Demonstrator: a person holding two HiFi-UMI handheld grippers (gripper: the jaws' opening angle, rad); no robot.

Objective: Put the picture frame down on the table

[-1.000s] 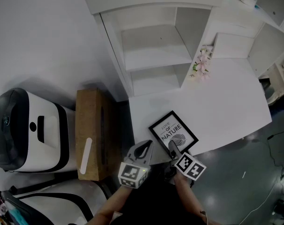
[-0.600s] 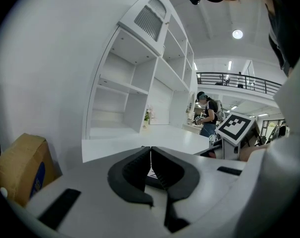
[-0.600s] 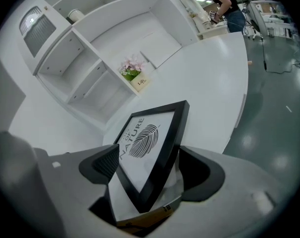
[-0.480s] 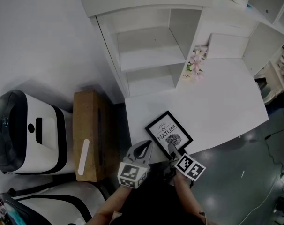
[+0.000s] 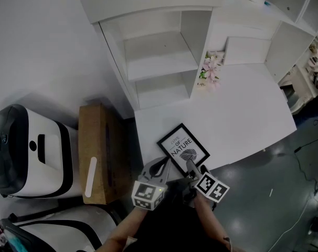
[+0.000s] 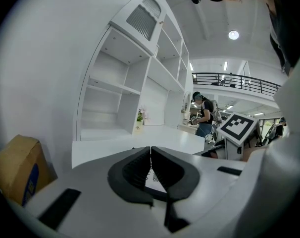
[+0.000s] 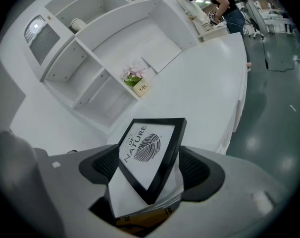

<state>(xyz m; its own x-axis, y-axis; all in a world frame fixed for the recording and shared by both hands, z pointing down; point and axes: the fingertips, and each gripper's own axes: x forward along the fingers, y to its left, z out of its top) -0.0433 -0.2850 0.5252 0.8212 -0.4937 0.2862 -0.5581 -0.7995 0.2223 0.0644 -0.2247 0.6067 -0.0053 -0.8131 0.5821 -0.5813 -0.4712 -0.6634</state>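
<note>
At the far left stands a white-and-black machine, with a brown cardboard box just beside it against the wall. Next comes the person's left gripper, its two jaws pressed together on nothing, held just short of the near edge of the white table. The black picture frame, printed with a leaf and the word NATURE, sits tilted over that near edge, one corner pinched between the jaws of the right gripper. Whether its far side touches the tabletop cannot be told. In the right gripper view the picture frame fills the gap between the dark pads, its white backing showing behind it.

Further back, a white shelf unit rises from the table, and a small pot of pink flowers stands at its right foot.

Compared with a second ago, shelf, table and frame all lie further left in the head view (the camera has swung), while both grippers keep their places and the right one's hold is unchanged.
</note>
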